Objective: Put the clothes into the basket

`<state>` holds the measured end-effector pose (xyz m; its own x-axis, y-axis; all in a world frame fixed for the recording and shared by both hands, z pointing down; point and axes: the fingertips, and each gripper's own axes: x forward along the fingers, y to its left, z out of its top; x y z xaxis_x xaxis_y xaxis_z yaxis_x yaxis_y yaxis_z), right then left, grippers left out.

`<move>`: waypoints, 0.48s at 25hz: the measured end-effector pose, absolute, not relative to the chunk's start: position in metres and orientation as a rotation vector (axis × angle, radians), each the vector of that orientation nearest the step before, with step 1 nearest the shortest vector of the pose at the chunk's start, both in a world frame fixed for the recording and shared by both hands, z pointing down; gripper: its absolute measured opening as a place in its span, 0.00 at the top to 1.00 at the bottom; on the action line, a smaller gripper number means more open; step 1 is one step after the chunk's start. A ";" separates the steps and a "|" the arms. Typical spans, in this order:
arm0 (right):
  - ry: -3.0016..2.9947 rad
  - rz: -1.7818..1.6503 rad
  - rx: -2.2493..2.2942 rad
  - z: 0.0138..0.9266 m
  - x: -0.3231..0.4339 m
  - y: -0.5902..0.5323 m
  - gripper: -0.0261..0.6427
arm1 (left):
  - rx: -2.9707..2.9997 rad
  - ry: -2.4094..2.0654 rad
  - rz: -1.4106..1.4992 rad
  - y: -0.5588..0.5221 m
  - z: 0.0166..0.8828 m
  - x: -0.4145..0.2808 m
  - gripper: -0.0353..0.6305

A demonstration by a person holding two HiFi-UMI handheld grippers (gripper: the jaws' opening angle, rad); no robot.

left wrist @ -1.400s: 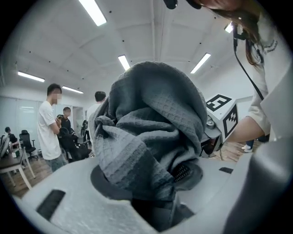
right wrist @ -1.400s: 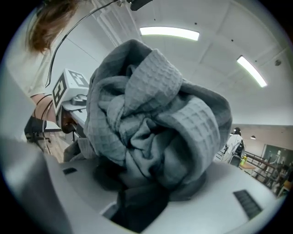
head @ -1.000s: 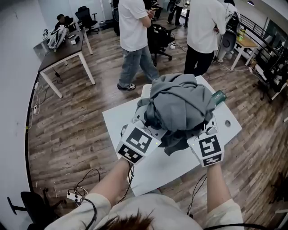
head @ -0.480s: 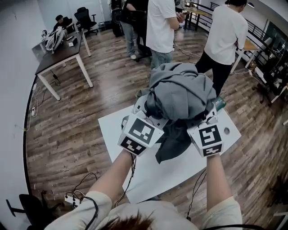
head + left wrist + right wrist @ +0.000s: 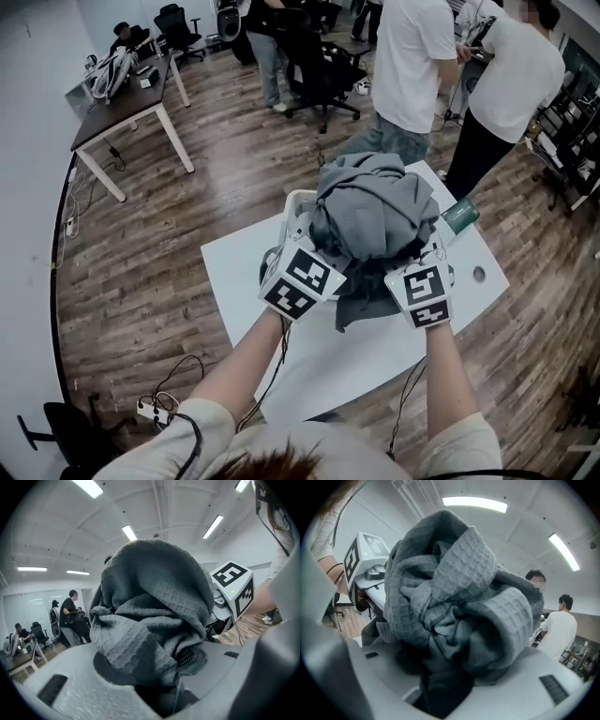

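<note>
The gray clothes (image 5: 375,206) are bunched in one big heap over the white basket (image 5: 294,211). Only a bit of the basket's left rim shows, so I can't tell whether the heap rests inside it or hangs above. The left gripper (image 5: 319,258) and right gripper (image 5: 424,262) each clamp folds of the cloth from the near side, tips buried in it. The white table (image 5: 253,272) lies bare toward the person. A green object (image 5: 460,217) peeks out just right of the heap, and people (image 5: 412,56) stand close beyond the table's far edge.
</note>
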<state>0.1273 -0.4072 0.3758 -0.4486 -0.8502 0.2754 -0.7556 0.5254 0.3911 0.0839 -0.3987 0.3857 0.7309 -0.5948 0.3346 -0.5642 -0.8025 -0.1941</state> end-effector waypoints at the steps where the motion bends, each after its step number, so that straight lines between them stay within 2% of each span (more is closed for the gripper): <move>1: -2.322 -0.252 1.288 0.388 0.128 -0.407 0.61 | -2.877 0.941 -0.637 -0.398 0.398 0.085 0.62; 12: -2.149 0.200 0.928 0.470 0.131 -0.398 0.60 | -3.104 0.834 -1.018 -0.388 0.469 0.087 0.62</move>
<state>0.1311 -0.3976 0.4703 -0.4365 -0.5543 0.7087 -0.6754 0.7223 0.1489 0.0872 -0.3883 0.4687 0.6993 -0.3808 0.6050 -0.5184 -0.8529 0.0624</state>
